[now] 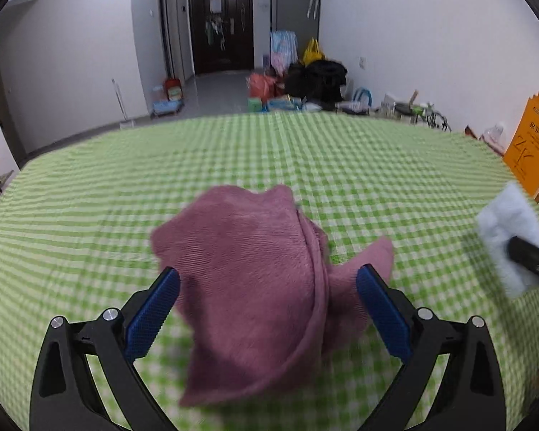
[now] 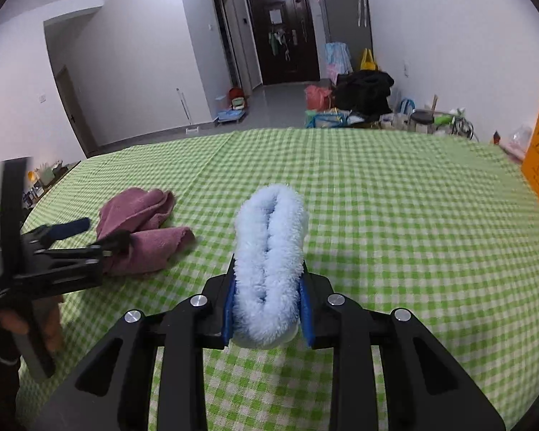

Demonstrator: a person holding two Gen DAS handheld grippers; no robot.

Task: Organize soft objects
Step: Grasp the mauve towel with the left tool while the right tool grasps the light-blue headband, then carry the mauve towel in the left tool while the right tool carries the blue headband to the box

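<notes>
So the whole thing sat on a table with a green-and-white checked cloth (image 2: 395, 215), in a white-walled room with a dark door (image 2: 284, 32) down the hall and a heap of bags and clutter (image 2: 359, 97) on the grey floor by the right wall. An orange sign (image 1: 531, 147) stood at the table's right edge. The right gripper (image 2: 267, 294) was clamped tight on a fluffy light-blue cloth (image 2: 269, 251), folded up between the blue pads. The left gripper (image 1: 267, 287) was spread wide over a crumpled mauve towel (image 1: 255, 287) lying on the cloth; it's blurry, so I couldn't tell if the pads touched it.
</notes>
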